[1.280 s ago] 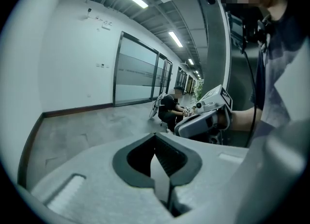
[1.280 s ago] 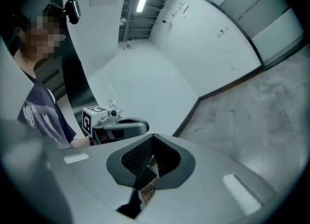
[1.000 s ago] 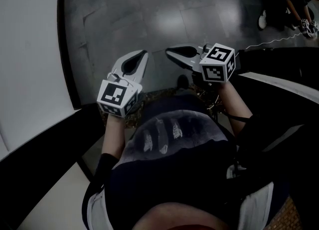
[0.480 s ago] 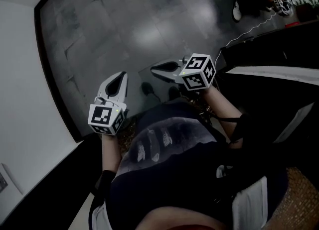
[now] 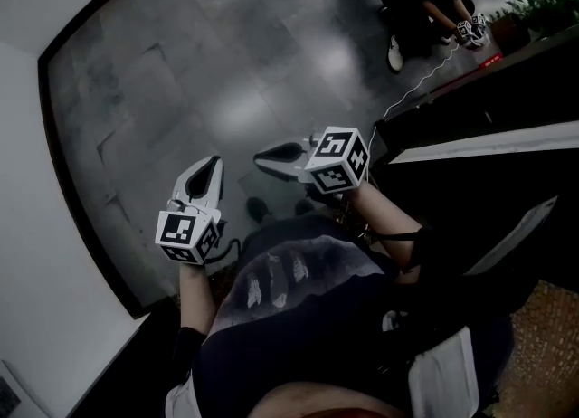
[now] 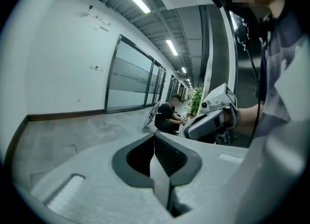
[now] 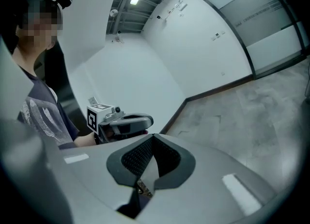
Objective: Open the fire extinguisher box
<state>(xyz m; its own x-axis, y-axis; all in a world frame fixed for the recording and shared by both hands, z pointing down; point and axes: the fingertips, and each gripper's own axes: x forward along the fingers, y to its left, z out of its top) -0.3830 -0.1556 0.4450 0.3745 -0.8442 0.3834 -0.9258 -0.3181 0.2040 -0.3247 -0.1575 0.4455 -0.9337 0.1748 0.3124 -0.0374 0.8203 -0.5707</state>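
Progress: task not started, as far as the views show. The fire extinguisher box appears in none of the 3 views, so its place cannot be given. No door, latch or handle is within reach of either claw. Judged left to do: find the box, get to it, open it, i.e. everything.

Setting: grey tiled floor (image 5: 226, 72) ahead. White wall (image 5: 36, 226) with a dark skirting along the left. Dark ledge (image 5: 470, 109) along the right, with plants (image 5: 543, 0) at its far end. A second person (image 5: 421, 0) crouches on the floor at far right, well apart from the wearer.

Left claw (image 5: 211, 165): jaws fully together, pads meeting along 1 line in its own view. Nothing between them and nothing touched. It is held out over bare floor, pointing away and slightly down.

Right claw (image 5: 262, 154): jaws likewise closed on each other, empty, touching nothing. It is turned across the body toward the left, its tip near the left claw but apart from it.
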